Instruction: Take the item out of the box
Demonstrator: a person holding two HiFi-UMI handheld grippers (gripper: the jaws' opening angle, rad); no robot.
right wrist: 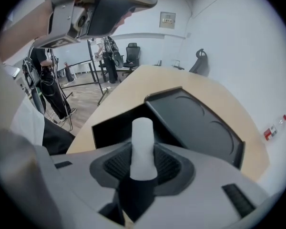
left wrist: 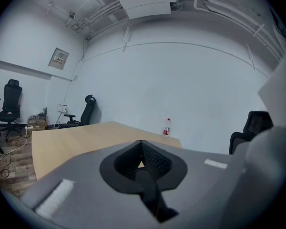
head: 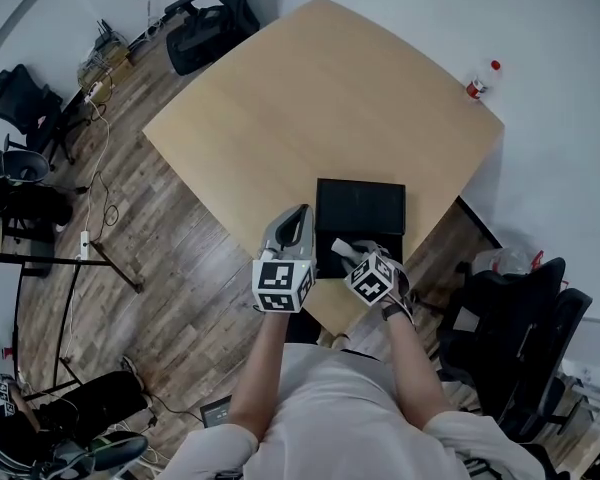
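A black box [head: 327, 260] sits at the near edge of the wooden table [head: 310, 98], its lid [head: 360, 208] flipped open and lying flat beyond it. My right gripper [head: 344, 249] hovers over the box, shut on a white cylinder [right wrist: 143, 147] that stands upright between its pads. In the right gripper view the box's dark wall [right wrist: 109, 128] and the lid [right wrist: 195, 123] lie just ahead of the right gripper [right wrist: 143, 168]. My left gripper [head: 298, 215] is raised beside the box's left side, its jaws shut on nothing. In the left gripper view the left gripper [left wrist: 141, 149] points across the table.
A small bottle with a red cap [head: 480, 80] stands at the table's far right corner. Black office chairs [head: 515, 338] stand close on the right and others [head: 212, 18] beyond the far corner. Cables and stands [head: 40, 218] crowd the floor at left.
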